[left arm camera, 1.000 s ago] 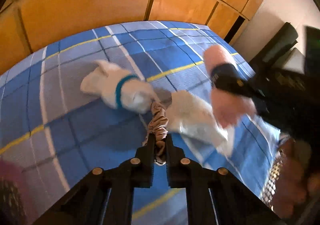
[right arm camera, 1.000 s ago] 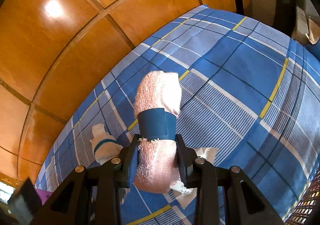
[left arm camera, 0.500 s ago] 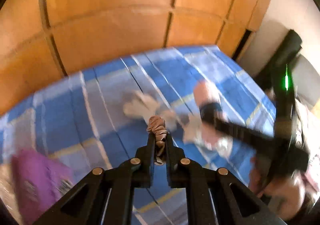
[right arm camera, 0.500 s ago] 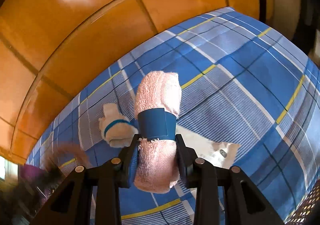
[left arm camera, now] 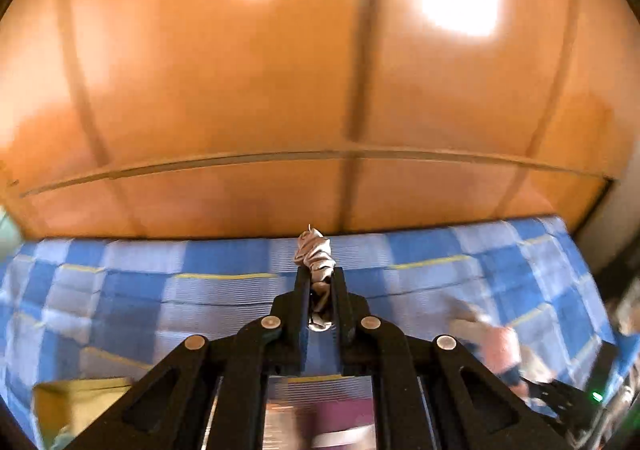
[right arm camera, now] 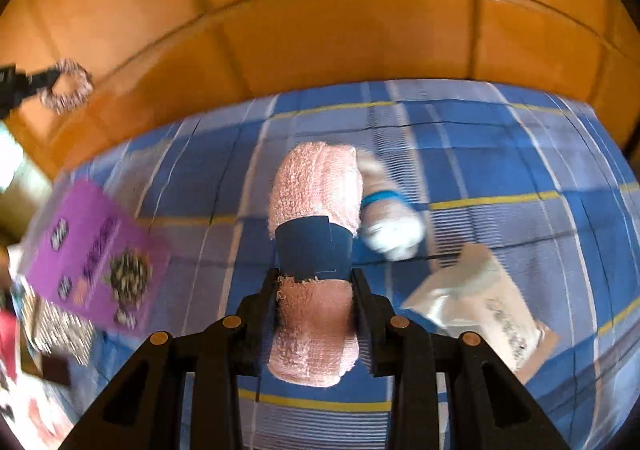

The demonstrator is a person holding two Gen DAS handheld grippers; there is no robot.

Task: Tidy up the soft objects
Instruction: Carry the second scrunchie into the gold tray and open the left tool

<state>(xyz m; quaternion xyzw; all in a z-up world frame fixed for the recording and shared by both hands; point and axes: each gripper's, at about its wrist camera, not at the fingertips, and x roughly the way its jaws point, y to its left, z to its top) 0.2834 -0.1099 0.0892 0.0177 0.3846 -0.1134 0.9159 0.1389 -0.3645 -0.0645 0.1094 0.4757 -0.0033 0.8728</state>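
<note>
While the left claw (left arm camera: 319, 282) pinches a scrunchie (left arm camera: 316, 256), the right claw (right arm camera: 314, 290) clamps a pink towel roll (right arm camera: 314, 189).

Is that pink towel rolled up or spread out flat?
Rolled up. The pink towel is a tight cylinder with a dark blue band around its middle, clamped between the right gripper fingers.

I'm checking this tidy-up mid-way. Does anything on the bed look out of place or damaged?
Nothing looks damaged. A white roll with a blue band and a clear packet lie loose on the plaid bedspread, unsorted. A purple card sits askew at its left edge.
</note>
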